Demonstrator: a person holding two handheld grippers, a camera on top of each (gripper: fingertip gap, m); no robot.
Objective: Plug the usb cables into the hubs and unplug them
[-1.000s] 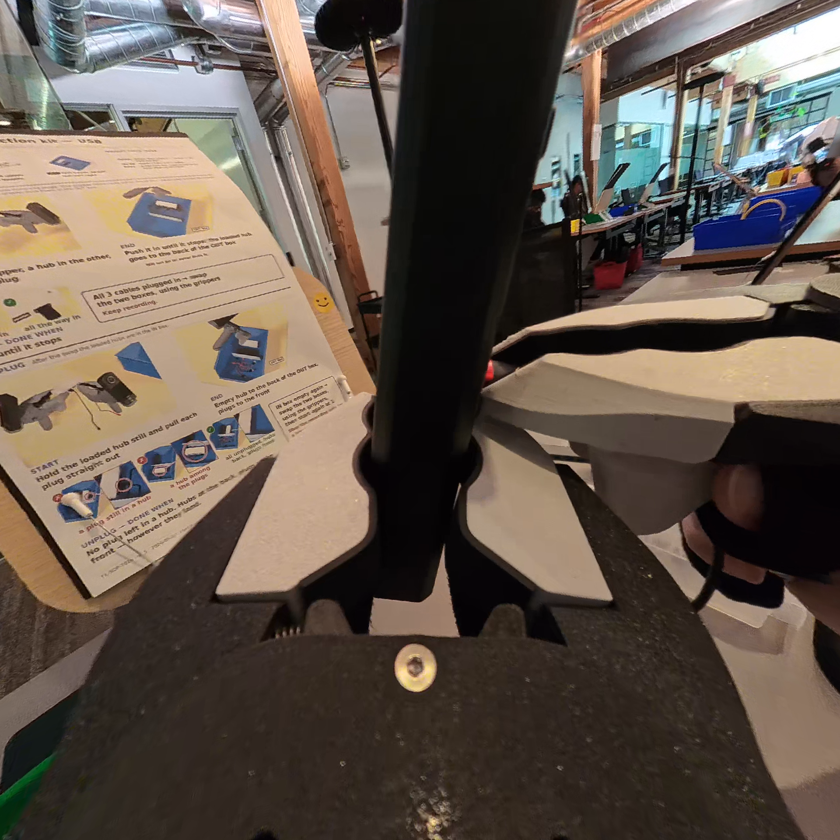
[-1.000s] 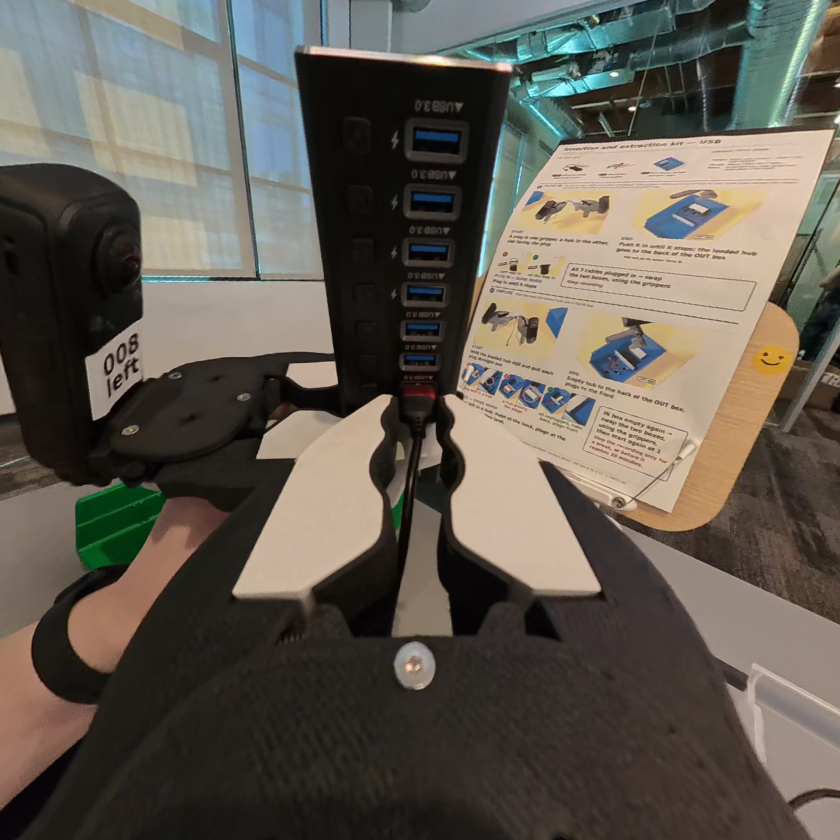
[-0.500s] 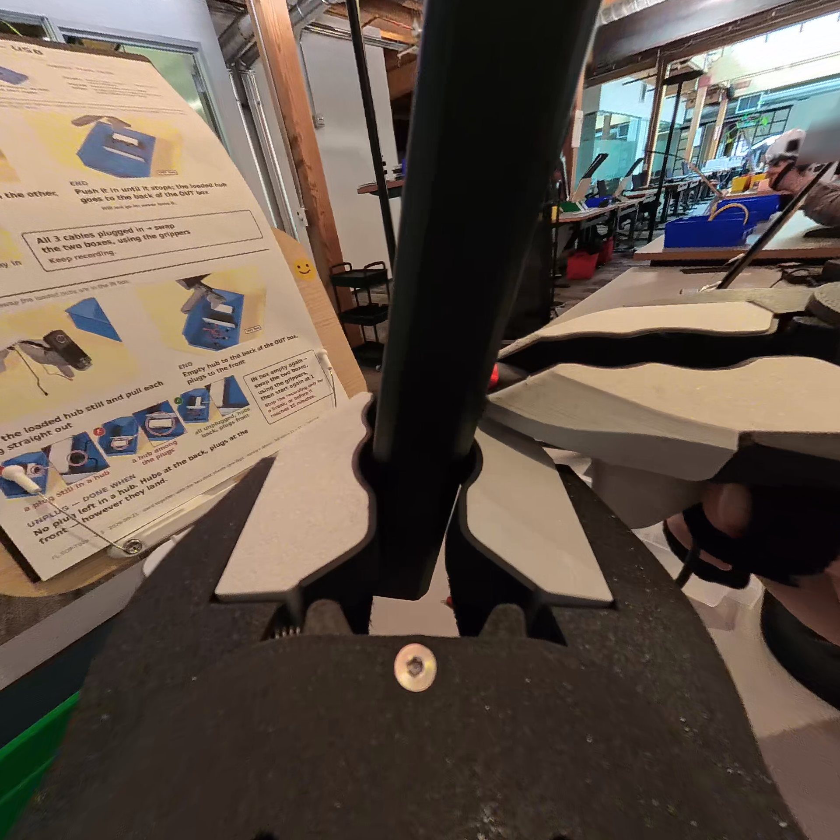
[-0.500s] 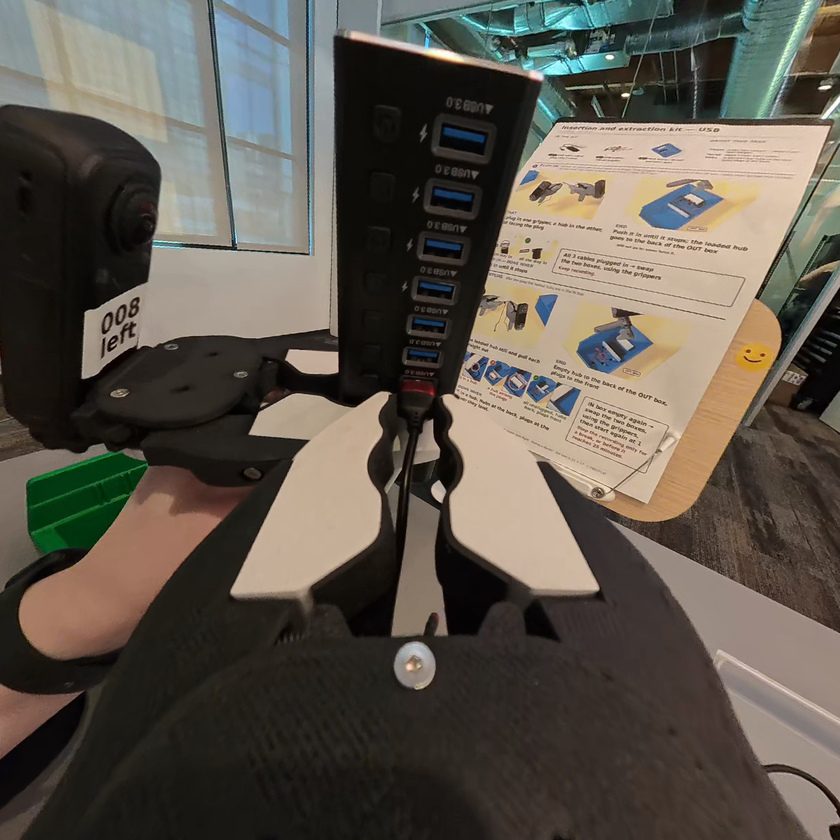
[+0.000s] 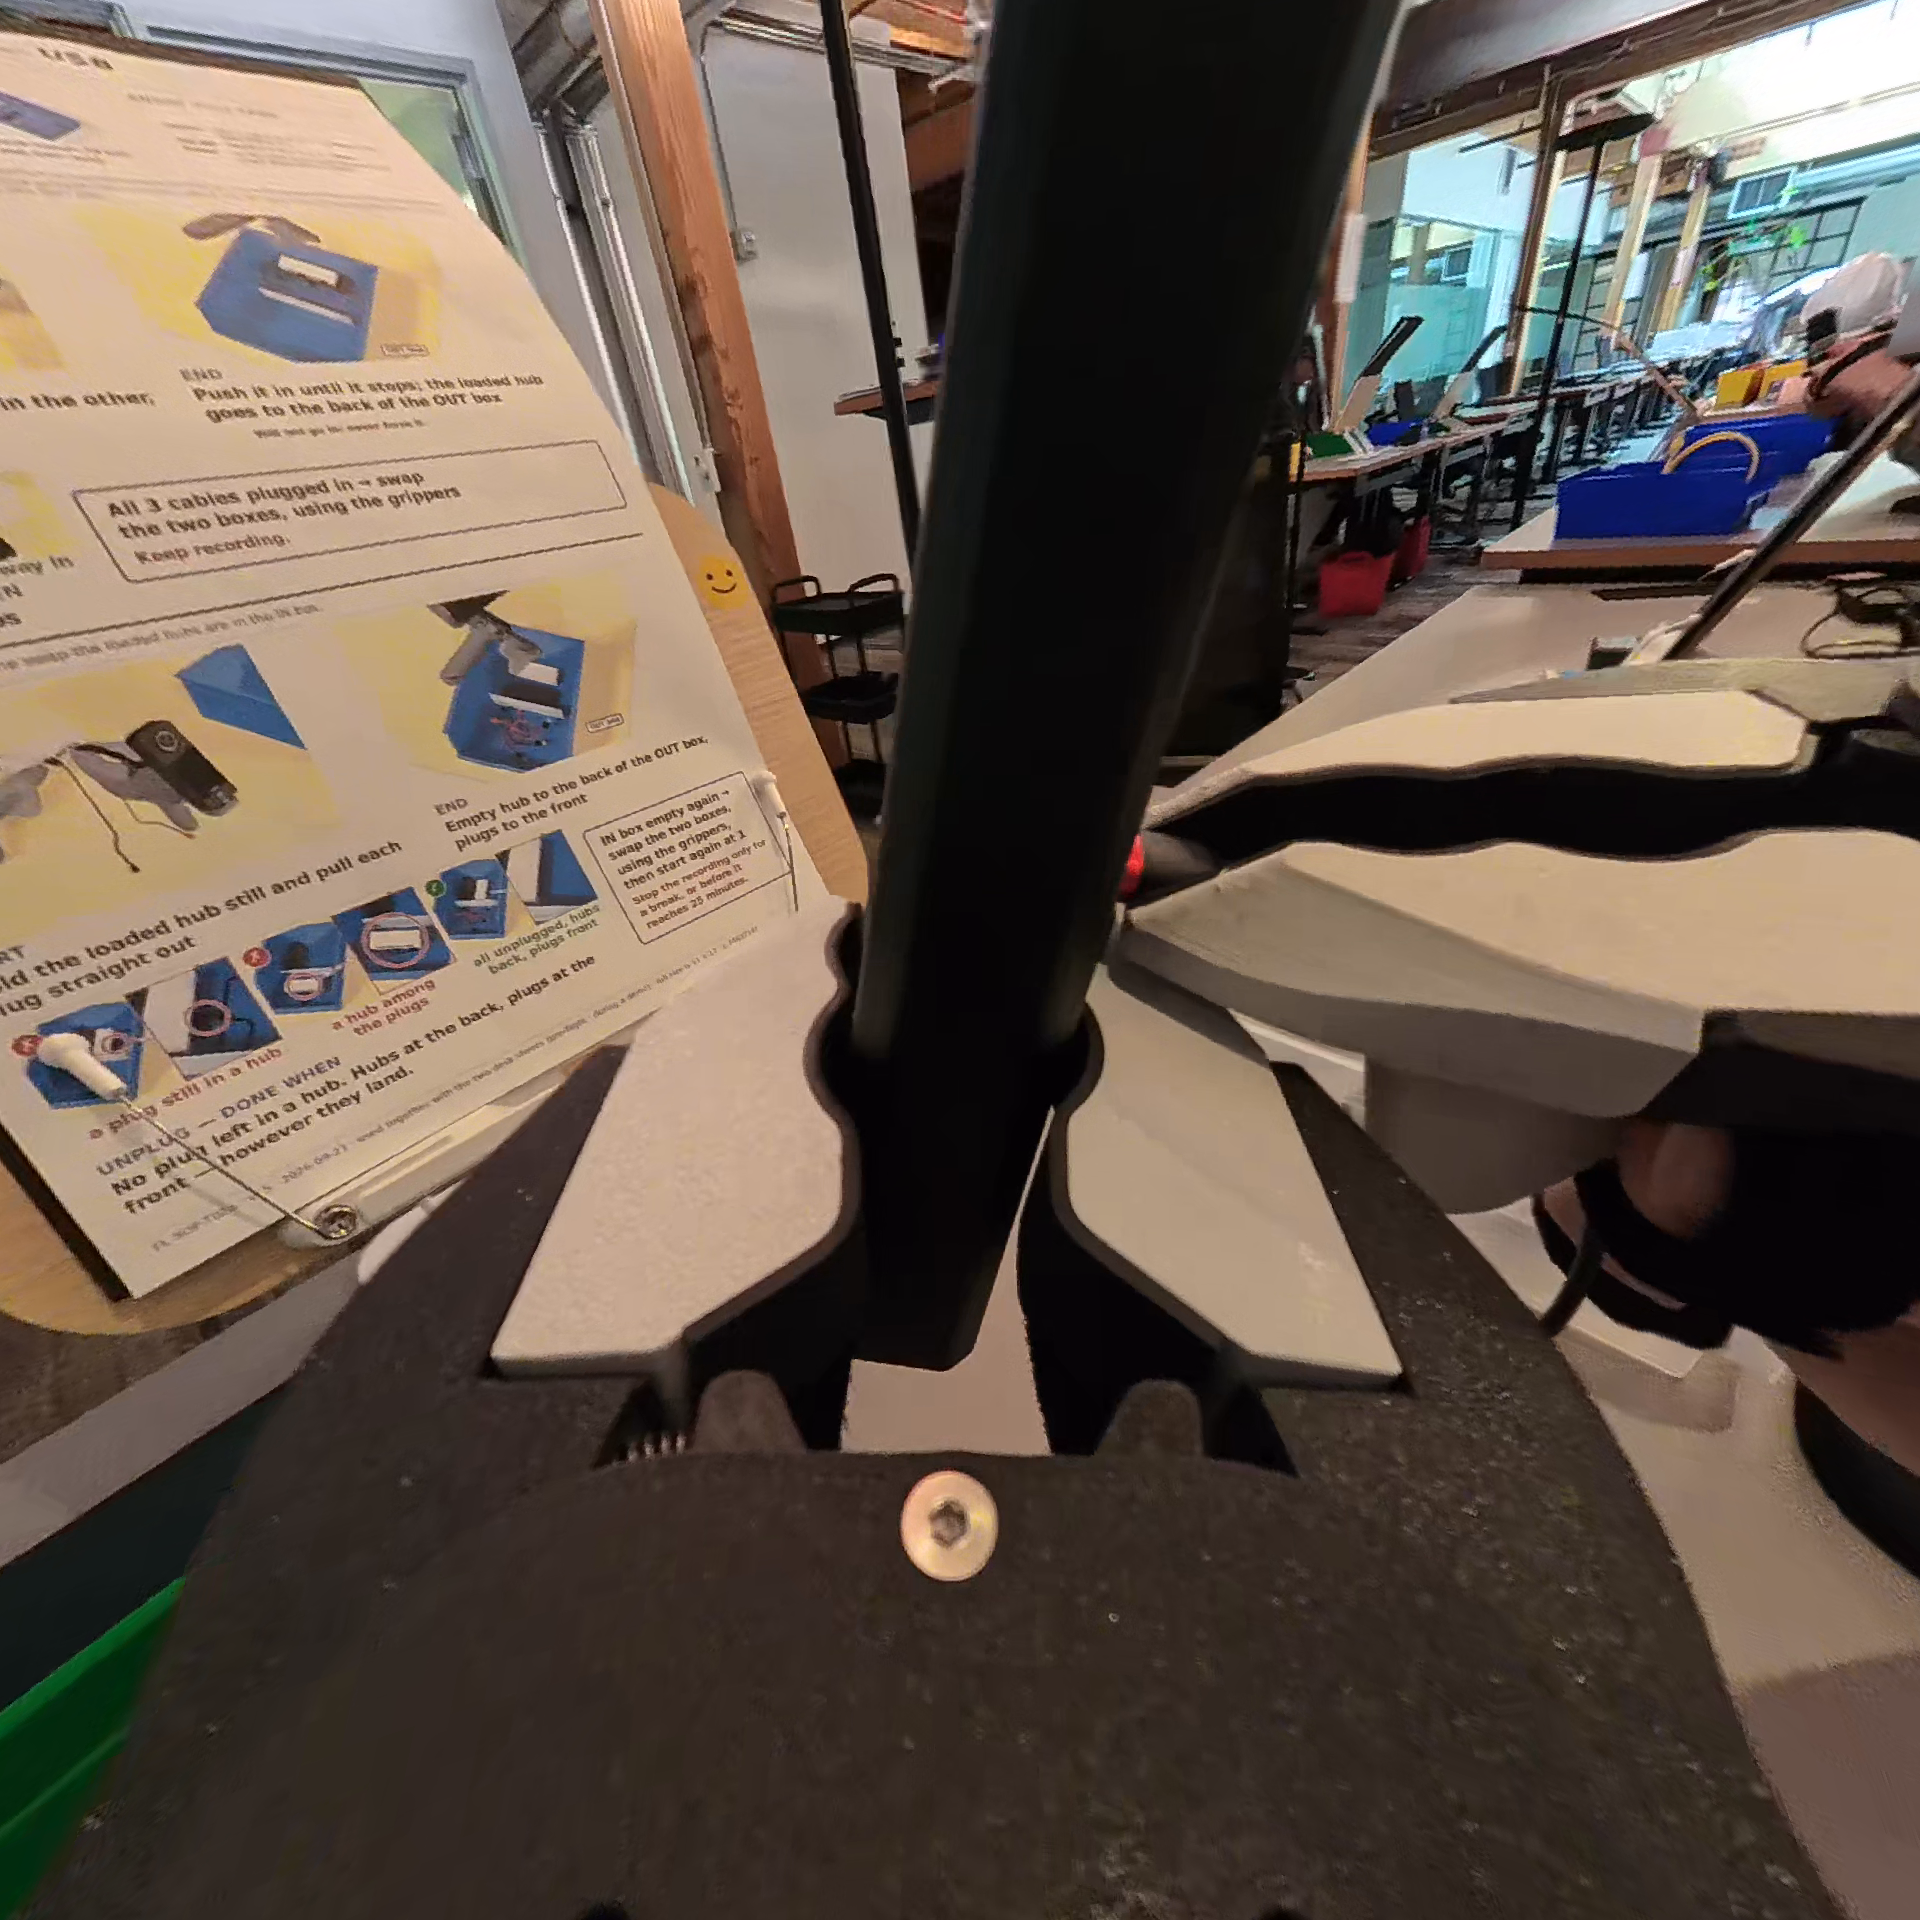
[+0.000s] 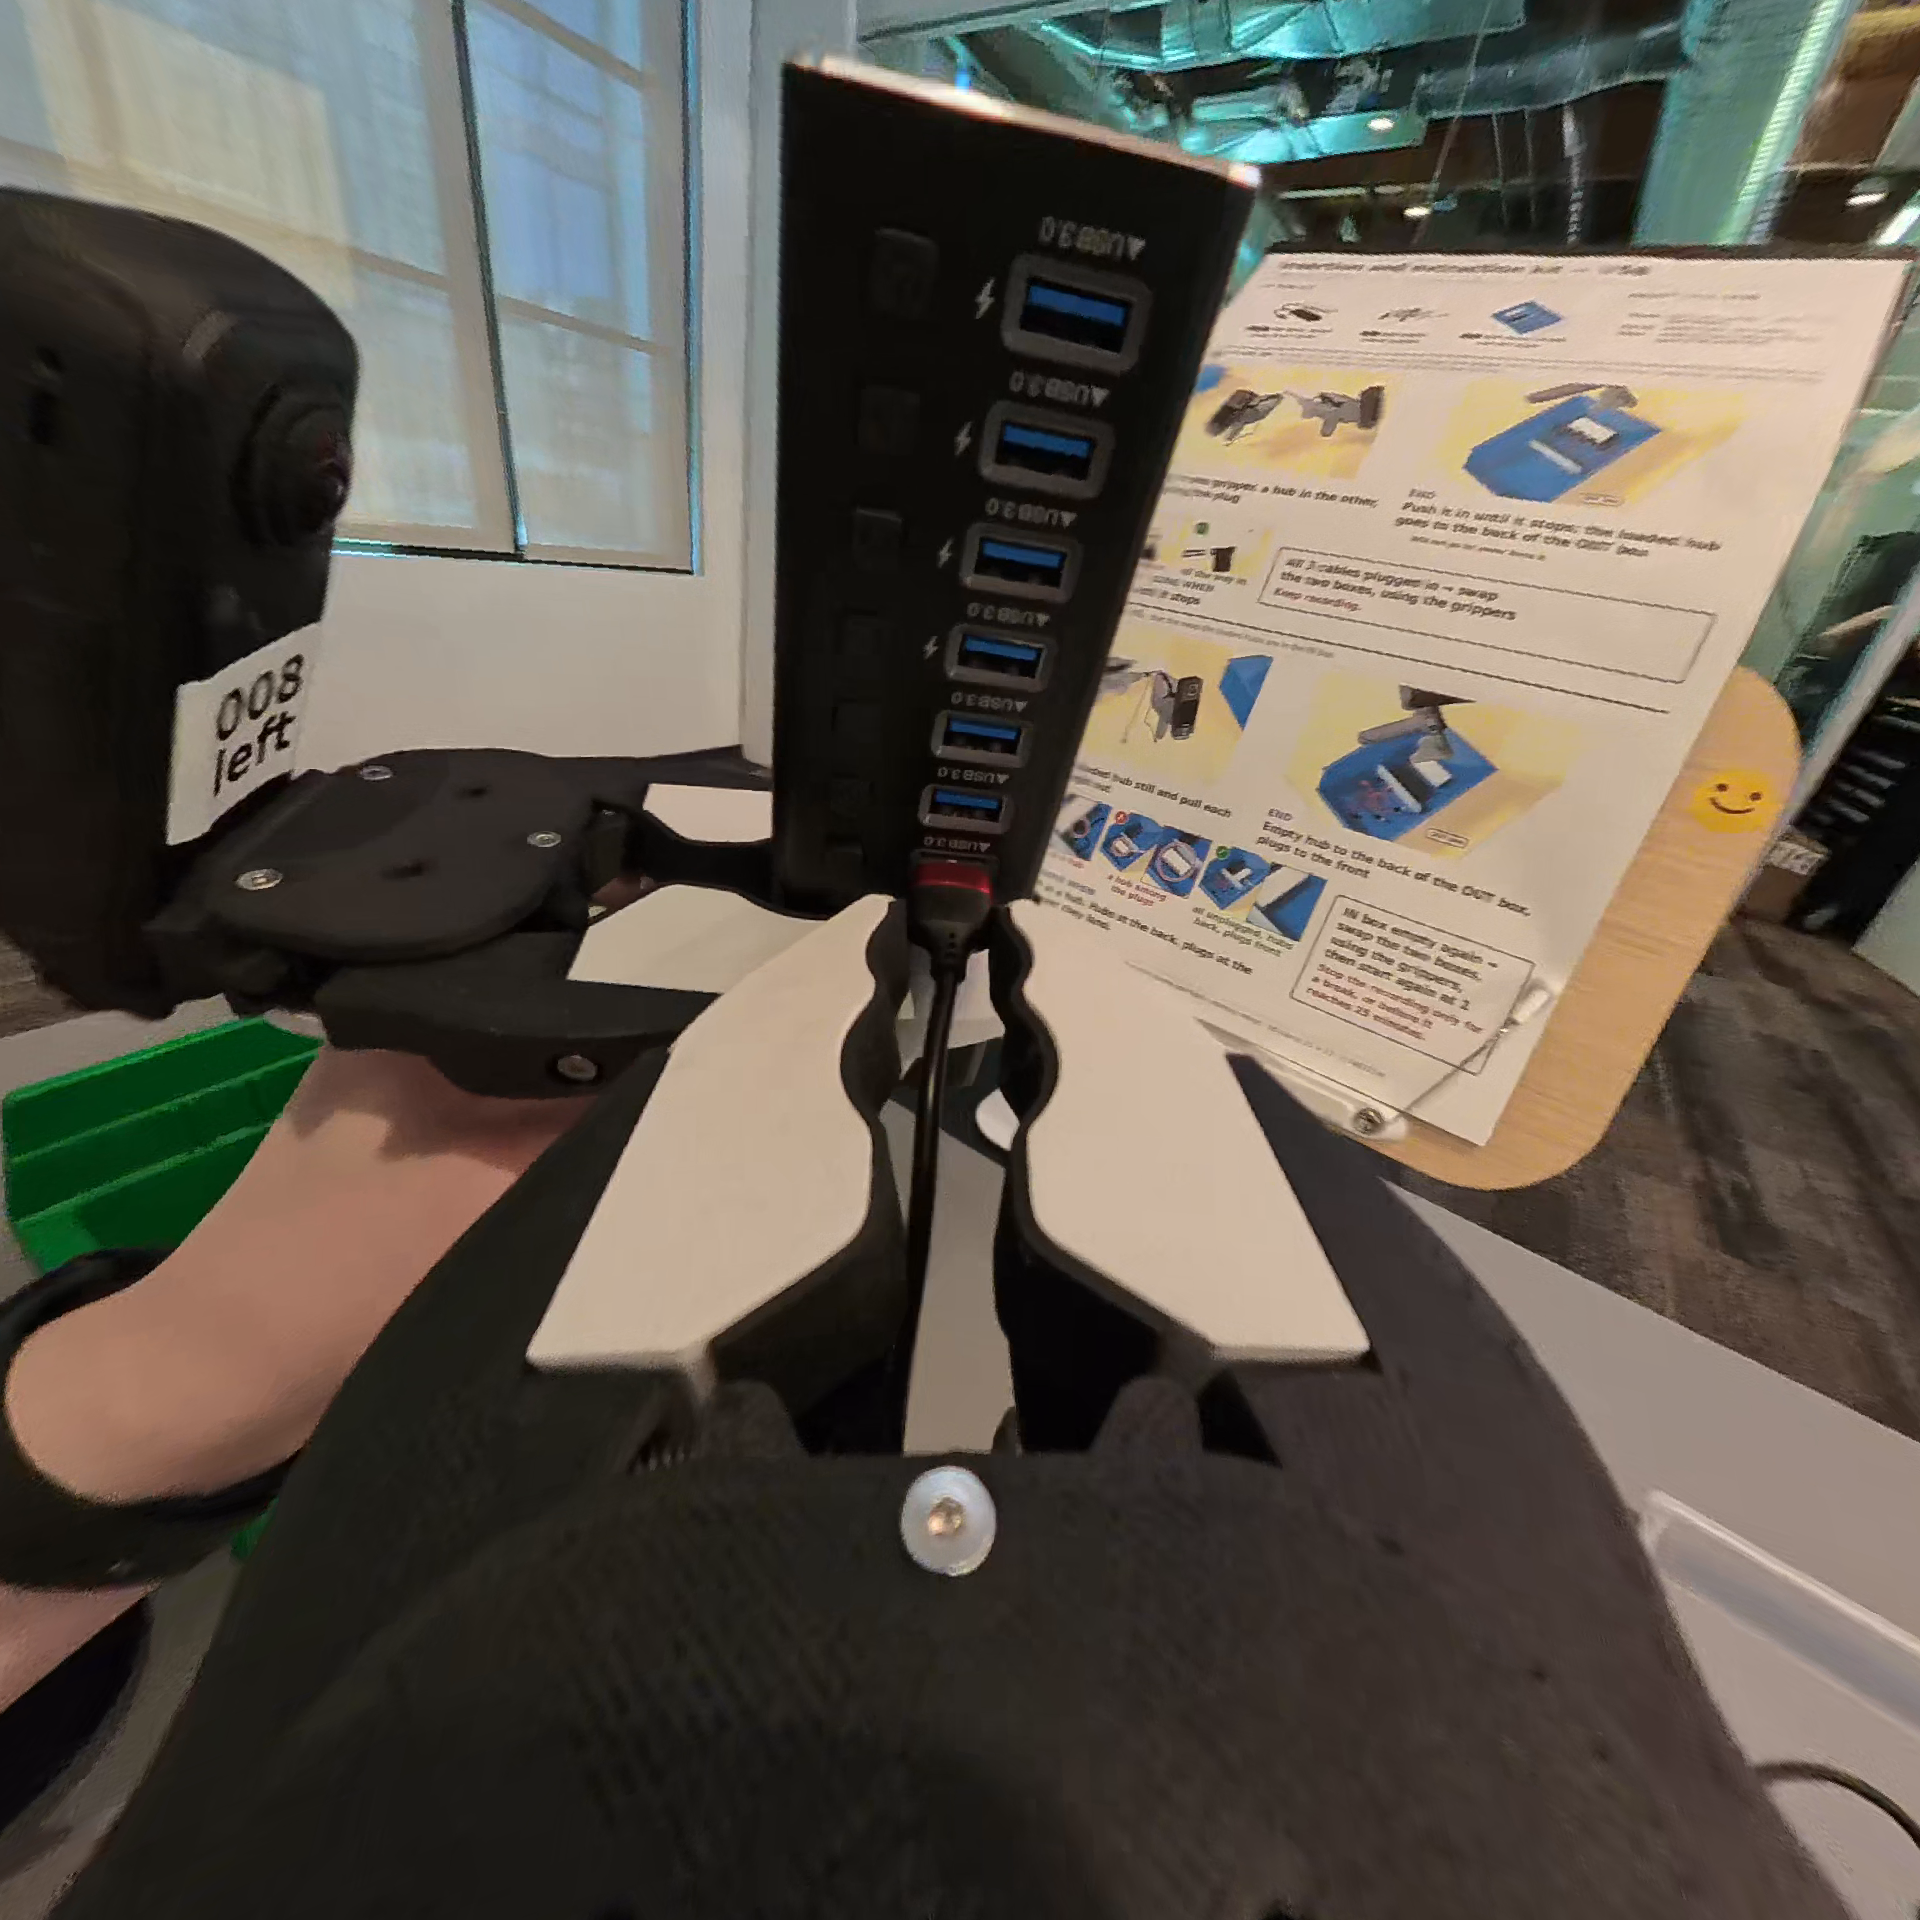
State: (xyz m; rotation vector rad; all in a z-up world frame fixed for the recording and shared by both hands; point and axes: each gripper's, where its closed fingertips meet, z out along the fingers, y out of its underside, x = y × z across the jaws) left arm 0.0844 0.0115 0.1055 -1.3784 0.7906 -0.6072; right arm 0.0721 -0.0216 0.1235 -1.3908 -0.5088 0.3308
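Note:
A black multi-port USB hub (image 6: 997,468) stands upright, with several blue ports facing the right wrist view. My left gripper (image 5: 956,1039) is shut on the hub's lower end (image 5: 1091,520); it also shows from the side in the right wrist view (image 6: 665,873). My right gripper (image 6: 945,930) is shut on a black USB plug with a red collar (image 6: 951,883). The collar sits against the hub's lowest port and the cable (image 6: 925,1122) runs back between the fingers. In the left wrist view the right gripper (image 5: 1143,868) comes in from the right, with a bit of the red plug (image 5: 1132,862) showing.
An instruction sheet on a wooden board (image 6: 1455,675) stands just behind the hub, and shows in the left wrist view too (image 5: 312,675). A green bin (image 6: 135,1122) lies at the left on the grey table (image 6: 1662,1382). A clear box edge (image 6: 1787,1621) is at the right. My left and right fingertips are right by each other.
Both grippers and the hub have swung together relative to the sheet, and the hub now leans more to the right in the right wrist view. Both grips are unchanged.

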